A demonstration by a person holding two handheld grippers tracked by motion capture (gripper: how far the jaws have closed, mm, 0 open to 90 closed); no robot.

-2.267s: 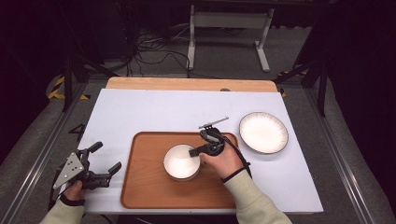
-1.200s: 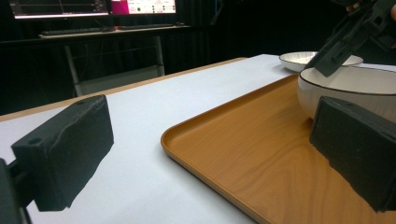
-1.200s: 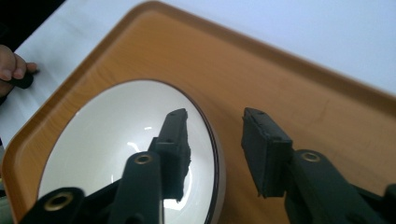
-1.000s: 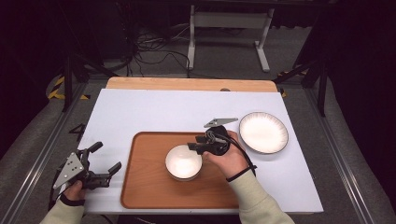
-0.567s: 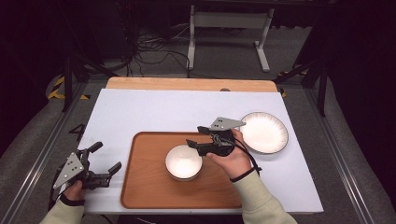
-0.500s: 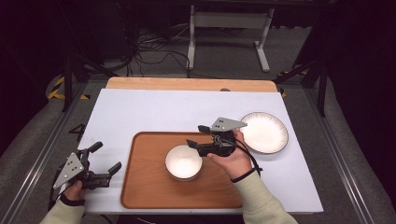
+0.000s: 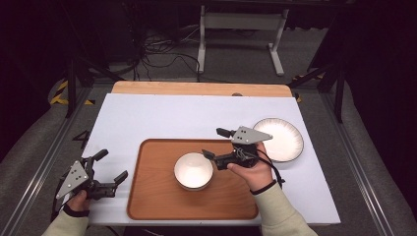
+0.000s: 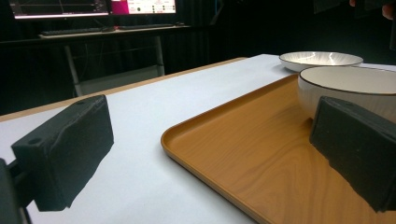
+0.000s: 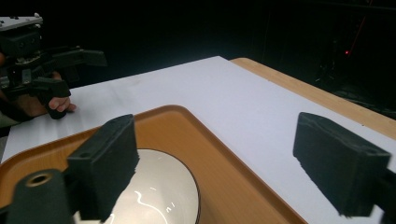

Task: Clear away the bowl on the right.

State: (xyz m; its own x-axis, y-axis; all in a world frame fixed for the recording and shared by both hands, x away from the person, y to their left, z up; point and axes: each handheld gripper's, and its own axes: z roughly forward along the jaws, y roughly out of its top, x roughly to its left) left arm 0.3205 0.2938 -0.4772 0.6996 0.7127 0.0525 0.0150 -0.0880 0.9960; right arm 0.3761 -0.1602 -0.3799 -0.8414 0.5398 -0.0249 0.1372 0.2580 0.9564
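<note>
1. The round white ceramic bowl [image 7: 193, 170] sits mid-tray on the brown wooden tray [image 7: 152, 196], the right tongs [image 7: 213, 144] just at its 2 o'clock, jaws wide apart and empty.
2. I judge a release just done; next likely the white ribbed plate [image 7: 279, 139] at 3 o'clock.
3. Left tongs [image 7: 111, 166] rest spread, empty, at 9 o'clock.
4. No legible writing anywhere.

Bare white surface [image 7: 162, 118] open across the far half and left of the tray [image 7: 152, 196], bowl [image 7: 193, 170] standing mid-tray, plate [image 7: 282, 139] off the tray's far right corner, right gripper [image 7: 216, 143] raised between bowl and plate, left gripper [image 7: 110, 166] near the tray's left rim.
</note>
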